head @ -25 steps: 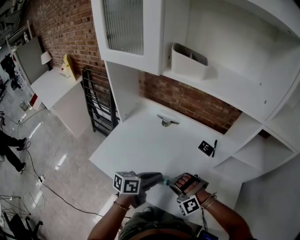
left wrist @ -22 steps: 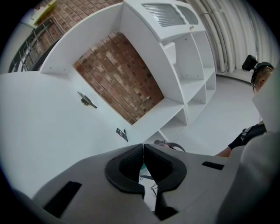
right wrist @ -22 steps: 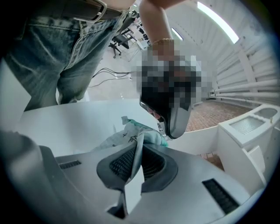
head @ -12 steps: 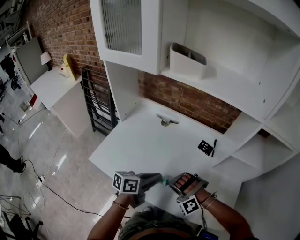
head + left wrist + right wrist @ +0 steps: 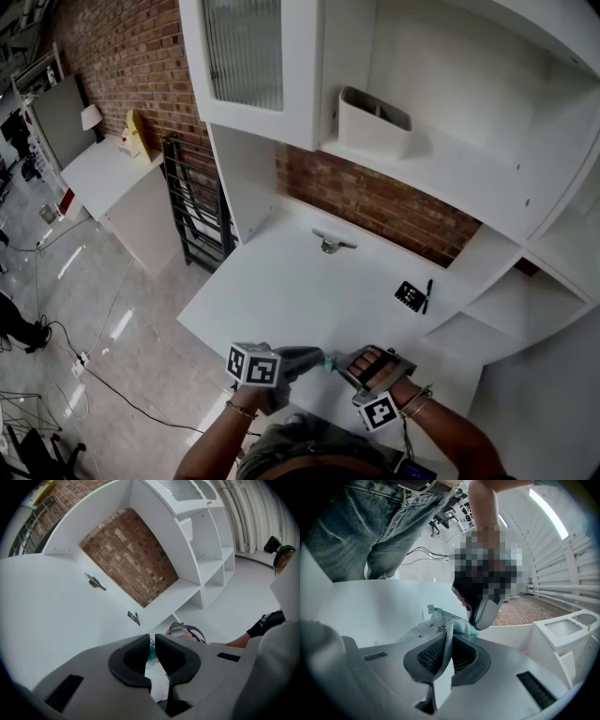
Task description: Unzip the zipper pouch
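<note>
The zipper pouch point(image 5: 435, 628) is thin and translucent with a teal edge and dark print. It hangs between both grippers just above the near edge of the white table point(image 5: 300, 281). My right gripper point(image 5: 449, 637) is shut on one flat end of it, and the sheet runs down between the ribbed pads. My left gripper point(image 5: 151, 640) has its pads together on a bit of teal point(image 5: 152, 652) at the other end; whether that is the zipper pull I cannot tell. In the head view the pouch point(image 5: 328, 364) is a small teal spot between the left gripper point(image 5: 321, 359) and the right gripper point(image 5: 340, 367).
A small metal fitting point(image 5: 330, 242) lies at the back of the table. A square marker card point(image 5: 409, 294) and a black pen point(image 5: 428, 295) lie at the right. A white bin point(image 5: 375, 122) stands on the shelf above. A black rack point(image 5: 197, 206) stands left of the table.
</note>
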`<state>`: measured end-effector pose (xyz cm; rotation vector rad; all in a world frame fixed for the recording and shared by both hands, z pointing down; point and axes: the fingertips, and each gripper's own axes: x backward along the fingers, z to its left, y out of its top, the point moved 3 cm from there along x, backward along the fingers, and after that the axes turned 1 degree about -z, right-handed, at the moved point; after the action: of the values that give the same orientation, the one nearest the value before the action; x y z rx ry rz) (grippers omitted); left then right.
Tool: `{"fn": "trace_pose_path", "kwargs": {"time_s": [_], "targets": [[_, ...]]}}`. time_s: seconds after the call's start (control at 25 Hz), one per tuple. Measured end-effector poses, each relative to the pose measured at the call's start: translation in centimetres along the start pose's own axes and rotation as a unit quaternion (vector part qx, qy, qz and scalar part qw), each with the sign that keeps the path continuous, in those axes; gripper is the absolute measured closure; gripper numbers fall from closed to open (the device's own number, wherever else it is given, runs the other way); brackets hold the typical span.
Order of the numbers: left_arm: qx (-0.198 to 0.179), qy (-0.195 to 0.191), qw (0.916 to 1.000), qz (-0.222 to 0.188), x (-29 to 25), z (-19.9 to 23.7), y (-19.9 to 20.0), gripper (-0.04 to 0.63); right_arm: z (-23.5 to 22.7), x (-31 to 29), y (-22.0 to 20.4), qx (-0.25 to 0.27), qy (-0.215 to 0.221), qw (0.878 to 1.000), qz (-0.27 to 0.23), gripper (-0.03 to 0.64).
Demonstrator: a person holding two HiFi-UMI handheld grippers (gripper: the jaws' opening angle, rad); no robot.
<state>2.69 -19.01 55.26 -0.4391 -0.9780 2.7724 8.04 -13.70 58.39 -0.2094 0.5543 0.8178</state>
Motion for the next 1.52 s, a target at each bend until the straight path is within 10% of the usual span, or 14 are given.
{"fn": "trace_pose_path", "kwargs": {"time_s": [0.56,0.84,1.16,1.4,1.52], "targets": [[0.011,0.003,0.9999,-0.007,-0.2,-0.2,0.4,0.591,0.3,-0.2,-0.1,-0.008,0.004,1.000,0.002,0.609],[0.027,-0.017,0.9982,-0.050,0.5,-0.5,1.3,0.592,-0.4,-0.1,-0.6,-0.162,0.020,0.986,-0.024,0.604],[0.018,-0.037,0.9957,-0.082,1.5,-1.2,2.6,0.592,-1.2,0.5,-1.2,-0.430,0.076,0.895,-0.093,0.466],[0.019,-0.046,0.9945,-0.092,1.9,-1.4,2.9,0.592,-3.2,1.0,-2.2,-0.577,0.061,0.804,-0.129,0.425],[0.016,-0.040,0.9941,-0.100,2.3,-1.4,3.2,0.592,-4.7,0.4,-2.0,-0.609,0.041,0.780,-0.136,0.425]]}}
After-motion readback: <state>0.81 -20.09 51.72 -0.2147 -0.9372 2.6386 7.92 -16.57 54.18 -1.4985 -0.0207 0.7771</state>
